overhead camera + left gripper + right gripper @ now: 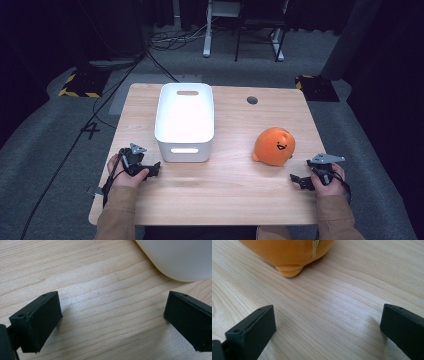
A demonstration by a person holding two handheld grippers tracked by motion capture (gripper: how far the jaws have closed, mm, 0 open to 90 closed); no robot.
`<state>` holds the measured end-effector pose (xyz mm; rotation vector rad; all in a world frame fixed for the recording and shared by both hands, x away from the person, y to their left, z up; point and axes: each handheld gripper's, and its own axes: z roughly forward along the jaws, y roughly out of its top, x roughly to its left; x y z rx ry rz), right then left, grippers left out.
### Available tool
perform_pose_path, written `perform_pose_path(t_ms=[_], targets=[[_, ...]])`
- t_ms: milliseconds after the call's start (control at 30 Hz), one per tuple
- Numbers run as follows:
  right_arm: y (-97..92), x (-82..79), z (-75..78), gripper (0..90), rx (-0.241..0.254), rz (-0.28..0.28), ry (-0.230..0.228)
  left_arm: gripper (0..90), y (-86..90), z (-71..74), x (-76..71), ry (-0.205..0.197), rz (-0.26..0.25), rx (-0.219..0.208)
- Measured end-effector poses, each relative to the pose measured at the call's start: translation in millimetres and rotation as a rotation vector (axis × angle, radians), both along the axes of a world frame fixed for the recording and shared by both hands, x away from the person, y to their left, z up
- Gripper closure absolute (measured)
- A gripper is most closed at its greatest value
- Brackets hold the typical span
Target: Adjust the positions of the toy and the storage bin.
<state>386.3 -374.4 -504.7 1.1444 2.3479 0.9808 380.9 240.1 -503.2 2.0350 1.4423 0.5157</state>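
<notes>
An orange plush toy [273, 146] with a smiling face sits on the right half of the wooden table [235, 190]; its underside and a small foot [289, 270] fill the top of the right gripper view. A white plastic bin [185, 121] stands left of centre, and its rounded corner [180, 257] shows in the left gripper view. My left gripper [152, 170] rests near the front left, just below the bin's near left corner, open and empty [112, 320]. My right gripper [299, 181] rests at the front right, a little short of the toy, open and empty [327, 330].
A round grommet hole [252, 100] lies near the table's far edge. Behind the table are desk legs [207, 30], cables on the grey carpet and floor blocks with yellow-black tape [80, 85]. Bare wood stretches between the two grippers.
</notes>
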Motion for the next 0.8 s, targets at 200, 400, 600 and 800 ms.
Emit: perform_pose_path(t_ms=[200,400,600,800], targets=[[-0.1,0.2,0.0,0.2,0.000,0.002,0.000,18.0,7.4,9.2,-5.3,0.026,-0.016,0.010],[-0.1,0.2,0.0,0.3,0.000,0.002,0.000,21.3,12.4,27.5,-13.8,0.023,-0.057,-0.046],[-0.1,0.2,0.0,0.2,0.000,0.003,0.000,21.3,11.5,47.1,-20.7,0.004,-0.065,-0.073],[-0.1,0.3,-0.1,0.2,0.000,0.003,-0.001,20.1,8.6,61.1,-26.6,-0.009,-0.063,-0.088]])
